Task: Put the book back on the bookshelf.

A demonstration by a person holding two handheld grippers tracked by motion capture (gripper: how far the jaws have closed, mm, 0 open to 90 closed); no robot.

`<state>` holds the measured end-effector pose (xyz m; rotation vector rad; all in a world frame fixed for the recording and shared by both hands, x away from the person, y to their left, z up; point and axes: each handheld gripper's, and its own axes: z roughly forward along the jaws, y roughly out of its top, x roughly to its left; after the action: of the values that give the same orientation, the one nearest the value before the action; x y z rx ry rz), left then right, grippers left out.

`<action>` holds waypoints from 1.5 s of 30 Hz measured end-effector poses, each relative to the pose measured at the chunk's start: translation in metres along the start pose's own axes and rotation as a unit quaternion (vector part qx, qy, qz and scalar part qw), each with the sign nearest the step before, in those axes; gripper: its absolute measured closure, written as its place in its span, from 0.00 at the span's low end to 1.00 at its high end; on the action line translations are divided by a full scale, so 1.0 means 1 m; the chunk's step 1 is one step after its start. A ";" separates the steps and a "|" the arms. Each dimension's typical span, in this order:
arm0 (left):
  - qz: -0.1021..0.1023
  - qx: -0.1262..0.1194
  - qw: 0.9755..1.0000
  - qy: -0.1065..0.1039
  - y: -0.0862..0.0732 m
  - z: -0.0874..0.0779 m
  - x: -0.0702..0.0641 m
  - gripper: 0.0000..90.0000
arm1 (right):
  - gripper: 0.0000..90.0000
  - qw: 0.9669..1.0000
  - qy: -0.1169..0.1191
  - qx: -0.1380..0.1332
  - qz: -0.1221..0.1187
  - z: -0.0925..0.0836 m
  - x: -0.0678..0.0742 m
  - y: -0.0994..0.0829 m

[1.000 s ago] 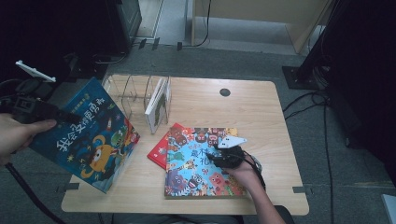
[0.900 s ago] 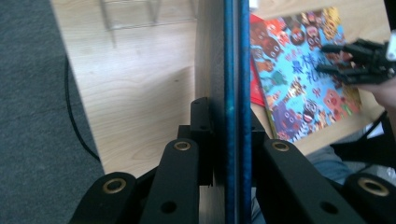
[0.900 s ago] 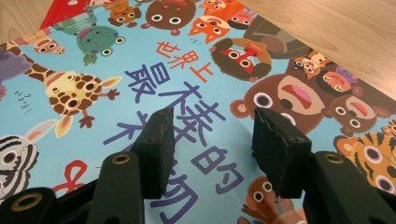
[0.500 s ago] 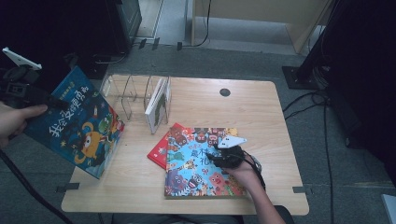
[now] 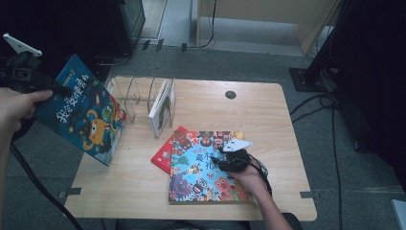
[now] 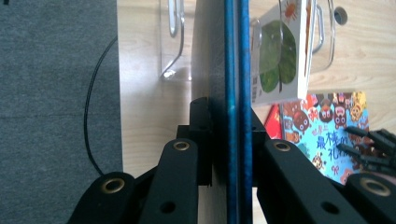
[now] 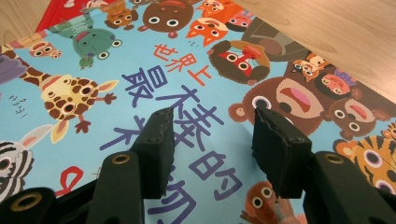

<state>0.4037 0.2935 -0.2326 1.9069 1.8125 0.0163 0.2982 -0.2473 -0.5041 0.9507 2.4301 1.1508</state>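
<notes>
Left tongs (image 6: 229, 140) clamped on blue book (image 5: 81, 112), cover edge-on.

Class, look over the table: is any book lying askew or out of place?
Yes. The red book lies skewed under the animal-cover book, one corner poking out. The blue book hangs tilted off the table's left edge in the left gripper.

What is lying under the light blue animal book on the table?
A red book lies under the light blue animal book; one corner of it sticks out at the left. The rest is covered, so its cover picture cannot be seen.
</notes>
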 end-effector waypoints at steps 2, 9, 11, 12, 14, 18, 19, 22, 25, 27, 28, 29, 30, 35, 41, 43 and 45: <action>0.001 -0.002 1.000 0.002 0.006 0.002 -0.001 0.90 | 0.54 1.000 0.000 0.000 0.001 0.000 0.000 0.000; -0.009 -0.008 1.000 0.000 0.026 0.010 0.004 0.90 | 0.54 1.000 -0.004 -0.001 0.003 0.000 0.001 0.000; -0.011 -0.010 1.000 0.002 0.032 0.014 0.004 0.90 | 0.54 1.000 -0.007 -0.002 0.003 0.001 0.002 0.000; -0.011 -0.011 1.000 0.002 0.034 0.015 0.004 0.90 | 0.54 1.000 -0.007 -0.002 0.004 0.000 0.002 0.000; -0.011 -0.013 1.000 0.001 0.040 0.019 0.005 0.90 | 0.54 1.000 -0.008 -0.002 0.005 0.000 0.002 0.000; -0.016 -0.018 1.000 -0.005 0.050 0.027 0.007 0.90 | 0.54 1.000 -0.012 -0.002 0.008 0.000 0.003 0.000; -0.017 -0.020 1.000 -0.008 0.052 0.029 0.008 0.90 | 0.54 1.000 -0.015 -0.003 0.008 0.000 0.003 0.000; -0.015 -0.023 1.000 -0.013 0.058 0.036 0.010 0.90 | 0.54 1.000 -0.021 -0.003 0.012 0.000 0.005 -0.001; -0.014 -0.024 0.999 -0.020 0.062 0.043 0.011 0.90 | 0.54 1.000 -0.027 -0.004 0.014 -0.001 0.006 -0.001; -0.013 -0.024 0.999 -0.025 0.064 0.047 0.012 0.90 | 0.54 0.999 -0.028 -0.004 0.017 -0.002 0.007 -0.002; -0.012 -0.023 0.999 -0.027 0.065 0.050 0.012 0.90 | 0.54 0.999 -0.029 -0.003 0.018 -0.002 0.007 -0.002; -0.012 -0.024 0.999 -0.029 0.066 0.051 0.013 0.90 | 0.54 0.999 -0.030 -0.004 0.018 -0.002 0.007 -0.003; -0.015 -0.024 0.999 -0.031 0.067 0.051 0.013 0.90 | 0.54 0.999 -0.031 -0.004 0.018 -0.003 0.008 -0.003; -0.016 -0.025 0.999 -0.040 0.068 0.049 0.017 0.86 | 0.53 0.999 -0.034 -0.004 0.019 -0.004 0.009 -0.004; -0.013 -0.029 0.998 -0.048 0.062 0.041 0.027 0.70 | 0.53 0.999 -0.032 -0.003 0.021 -0.004 0.009 -0.004; -0.006 -0.036 0.998 -0.046 0.058 0.037 0.031 0.67 | 0.53 0.999 -0.029 -0.004 0.024 -0.004 0.008 -0.004; -0.007 -0.045 0.997 -0.054 0.055 0.032 0.034 0.65 | 0.54 0.999 -0.027 -0.002 0.028 -0.005 0.007 -0.004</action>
<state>0.4695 0.3157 -0.2518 1.7979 1.7229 -0.0091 0.2890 -0.2474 -0.5043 1.0406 2.3723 1.1330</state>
